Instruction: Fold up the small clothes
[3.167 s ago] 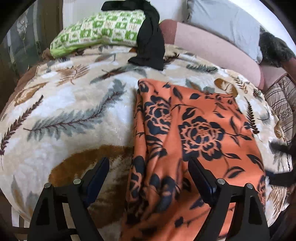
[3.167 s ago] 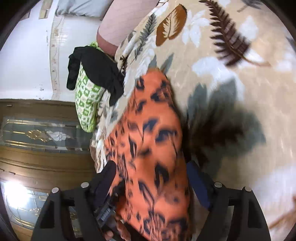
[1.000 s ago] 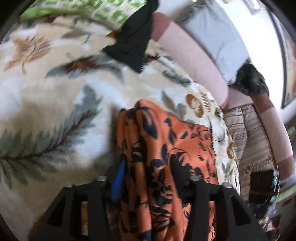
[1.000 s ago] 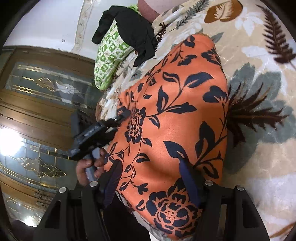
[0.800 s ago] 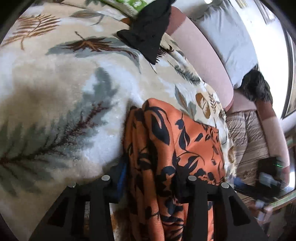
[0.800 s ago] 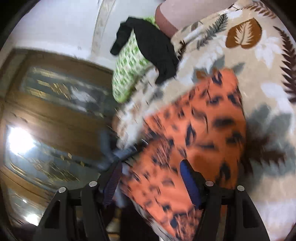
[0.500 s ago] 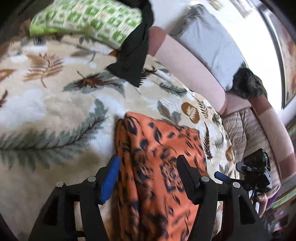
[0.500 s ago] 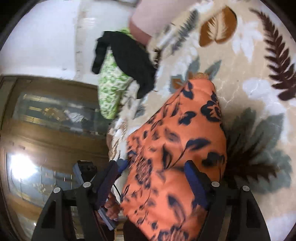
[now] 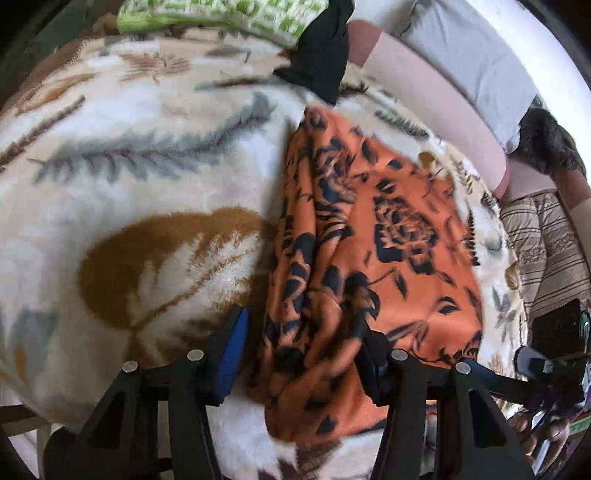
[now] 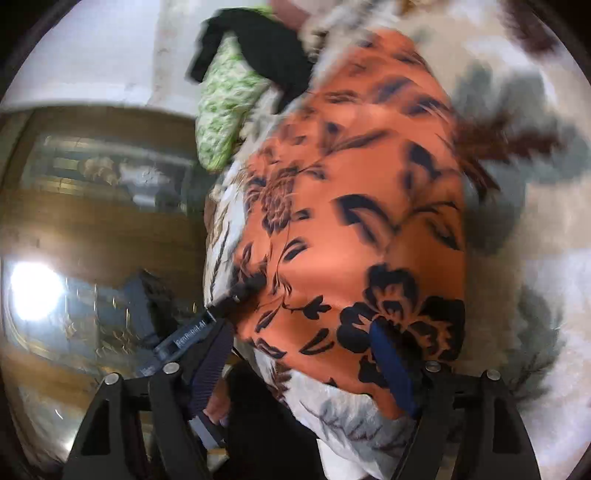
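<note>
An orange garment with a dark flower print [image 9: 388, 229] lies folded on the leaf-patterned blanket [image 9: 129, 155]. My left gripper [image 9: 303, 350] is at its near end, jaws closing. The bunched left edge sits between them, and a gap shows beside the blue left pad [image 9: 232, 347]. From the other side, my right gripper [image 10: 301, 365] stands open over the garment's [image 10: 351, 206] near corner, pressing nothing. The right wrist view also shows the left gripper's finger at the cloth's edge. All of this view is blurred.
At the far end of the bed lie a green patterned pillow [image 9: 221, 14], a black garment [image 9: 321, 55], a pink bolster [image 9: 424, 81] and a grey pillow [image 9: 469, 48]. A striped cloth [image 9: 546, 251] lies on the right. A wooden door with glass [image 10: 92, 229] stands beyond the bed's edge.
My left gripper let go of the cloth's fold and drew back to the garment's near end. The right gripper swung about and now hangs close over the garment's corner.
</note>
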The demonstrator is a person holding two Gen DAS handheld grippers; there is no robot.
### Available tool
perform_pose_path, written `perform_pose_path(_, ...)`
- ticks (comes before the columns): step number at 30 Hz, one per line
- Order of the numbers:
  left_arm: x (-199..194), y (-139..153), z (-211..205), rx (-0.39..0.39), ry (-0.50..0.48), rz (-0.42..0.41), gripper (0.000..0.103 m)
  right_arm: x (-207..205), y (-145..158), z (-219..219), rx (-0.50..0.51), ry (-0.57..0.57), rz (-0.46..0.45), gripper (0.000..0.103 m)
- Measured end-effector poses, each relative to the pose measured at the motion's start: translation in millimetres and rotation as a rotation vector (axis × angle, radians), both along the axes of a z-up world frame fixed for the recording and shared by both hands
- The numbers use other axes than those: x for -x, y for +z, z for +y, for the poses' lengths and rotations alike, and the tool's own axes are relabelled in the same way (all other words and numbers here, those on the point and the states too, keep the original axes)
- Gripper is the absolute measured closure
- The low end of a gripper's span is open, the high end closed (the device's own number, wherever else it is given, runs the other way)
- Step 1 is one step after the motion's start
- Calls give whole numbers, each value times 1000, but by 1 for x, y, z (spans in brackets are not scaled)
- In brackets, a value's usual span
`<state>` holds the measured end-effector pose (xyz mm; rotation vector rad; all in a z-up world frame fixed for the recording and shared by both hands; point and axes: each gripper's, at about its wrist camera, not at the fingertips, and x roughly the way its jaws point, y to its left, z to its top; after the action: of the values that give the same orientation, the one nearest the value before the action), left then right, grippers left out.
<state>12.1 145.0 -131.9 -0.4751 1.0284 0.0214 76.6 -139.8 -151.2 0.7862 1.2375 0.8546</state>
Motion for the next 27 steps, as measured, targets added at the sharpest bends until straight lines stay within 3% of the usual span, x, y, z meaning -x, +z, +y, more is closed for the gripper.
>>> perform_pose_path(3,5,25,-8,-90,-50,-83,47,8,33,-7,9,22,-123,24)
perform_pose_path(7,0,32,-14,-186,-55,-57,47,12,28,-27,45,-48,-97,24)
perform_pose_path(10,3,36,-23,-218,-58,-59,47,19,24,-37,41,-71,-78,24)
perform_pose_path(13,6,39,-30,-260,-66,-57,45,24,40,-24,72,-30,-137,24)
perform_pose_path(18,10,43,-30,-272,-56,-67,41,-9,63,7,73,-7,-204,24)
perform_pose_path(21,4,31,-28,-316,-49,-32,41,-37,47,25,77,9,-157,22)
perform_pose_path(23,-3,11,-22,-329,-45,42,40,-55,12,30,158,-7,-15,22)
perform_pose_path(24,-3,8,-20,-312,-41,49,39,-59,6,28,119,-20,22,22)
perform_pose_path(27,2,19,-16,-275,-16,5,39,-62,38,28,73,13,-49,22)
